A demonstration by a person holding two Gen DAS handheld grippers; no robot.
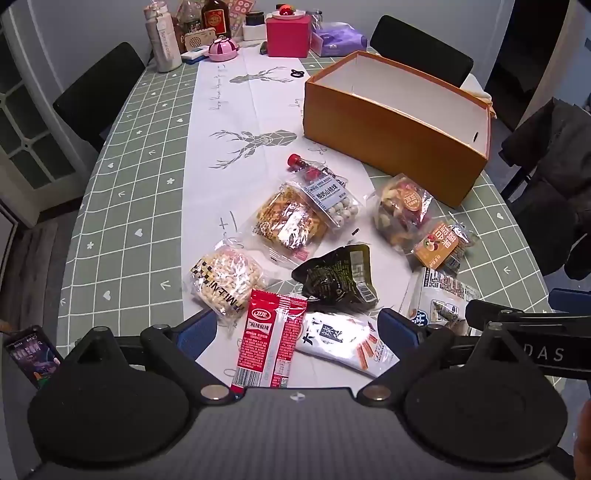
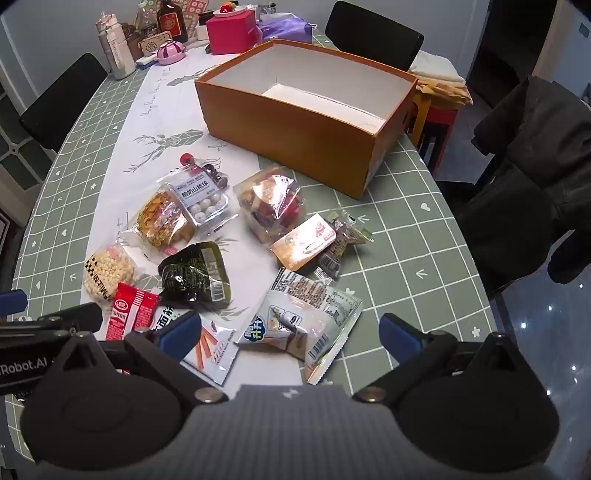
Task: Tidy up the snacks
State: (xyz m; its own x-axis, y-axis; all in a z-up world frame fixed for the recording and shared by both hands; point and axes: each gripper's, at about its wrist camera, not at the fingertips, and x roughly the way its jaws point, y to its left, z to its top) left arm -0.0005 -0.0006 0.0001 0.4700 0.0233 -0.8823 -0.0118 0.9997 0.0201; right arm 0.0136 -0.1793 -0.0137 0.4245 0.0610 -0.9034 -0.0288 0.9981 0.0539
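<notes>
Several snack packs lie scattered on the table in front of an open orange box [image 1: 399, 140] [image 2: 306, 122] with nothing visible inside it. My left gripper [image 1: 299, 325] hangs open above a red spicy-strip packet [image 1: 271, 343] and a white stick-snack bag [image 1: 340, 341]. My right gripper [image 2: 291, 328] hangs open over a white and blue packet [image 2: 306, 317]. Farther out lie a dark green pouch [image 1: 336, 277] [image 2: 195, 275], a puffed-rice cake [image 1: 225, 284] [image 2: 107, 273], a yellow cracker pack [image 1: 291, 221], a yogurt-ball pack [image 2: 203, 199], a mixed fruit-and-nut bag [image 2: 271, 205] and an orange-label pack [image 2: 306, 240].
Bottles, a pink box [image 1: 288, 35], a purple bag [image 1: 338, 38] and a small pink pot [image 1: 221, 50] crowd the table's far end. Black chairs [image 1: 98, 92] stand around the table. A dark coat [image 2: 535, 166] hangs on a chair at the right.
</notes>
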